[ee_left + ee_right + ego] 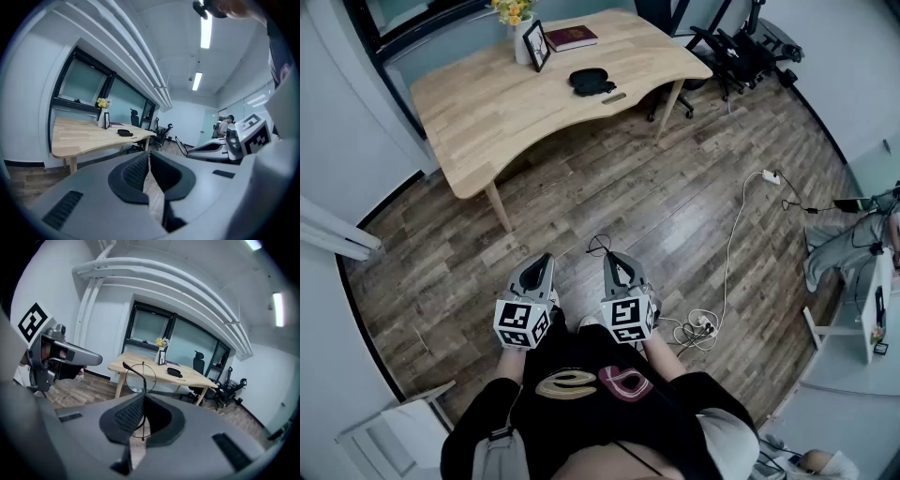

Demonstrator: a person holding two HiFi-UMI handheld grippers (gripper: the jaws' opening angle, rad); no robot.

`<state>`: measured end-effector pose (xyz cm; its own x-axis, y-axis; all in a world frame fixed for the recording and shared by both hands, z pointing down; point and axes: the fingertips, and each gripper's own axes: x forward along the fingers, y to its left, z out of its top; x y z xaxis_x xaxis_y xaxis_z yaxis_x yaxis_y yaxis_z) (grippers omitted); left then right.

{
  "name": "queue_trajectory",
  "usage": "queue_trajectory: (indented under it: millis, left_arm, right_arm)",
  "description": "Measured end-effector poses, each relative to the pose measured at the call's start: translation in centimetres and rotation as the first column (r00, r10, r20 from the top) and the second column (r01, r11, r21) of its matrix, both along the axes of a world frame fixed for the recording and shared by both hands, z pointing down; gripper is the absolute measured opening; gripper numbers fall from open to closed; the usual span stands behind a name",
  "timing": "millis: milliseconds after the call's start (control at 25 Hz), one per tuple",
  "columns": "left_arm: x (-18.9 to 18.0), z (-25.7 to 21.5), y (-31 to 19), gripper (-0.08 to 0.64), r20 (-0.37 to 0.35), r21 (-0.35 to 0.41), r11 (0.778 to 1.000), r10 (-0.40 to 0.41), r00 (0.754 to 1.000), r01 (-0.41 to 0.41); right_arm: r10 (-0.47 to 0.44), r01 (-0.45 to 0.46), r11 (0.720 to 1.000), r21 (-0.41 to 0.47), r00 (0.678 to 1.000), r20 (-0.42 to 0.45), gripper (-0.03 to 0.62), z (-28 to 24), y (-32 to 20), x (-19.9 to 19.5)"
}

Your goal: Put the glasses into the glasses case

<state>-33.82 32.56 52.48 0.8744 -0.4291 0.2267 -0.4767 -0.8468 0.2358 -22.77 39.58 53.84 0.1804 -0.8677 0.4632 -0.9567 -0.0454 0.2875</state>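
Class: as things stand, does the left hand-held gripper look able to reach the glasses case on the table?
Probably not yet: open floor separates the left hand-held gripper from the glasses case; nothing blocks the way.

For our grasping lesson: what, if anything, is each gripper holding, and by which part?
The right gripper pinches the glasses by their thin wire frame; the left gripper holds nothing.
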Motion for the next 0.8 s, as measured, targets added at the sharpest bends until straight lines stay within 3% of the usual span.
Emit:
queue_trajectory:
  millis: [320,800]
  left_arm:
    - [0.6,0.7,-3.8,0.026,0.011,-0.007,1.0,0.031,0.999,-0.031]
    - [3.0,1.4,-10.0,0.026,0.0,-0.012,0.992,0.125,0.992,-0.125]
  right_arm:
    - [0.03,-0.03,1.0,-0.01,0.999,-0.017,0.012,0.0,-3.6,0.5]
    - [0.121,-0.122,0.992,0.016,0.992,0.044,0.014,0.2,-8.9,2.3]
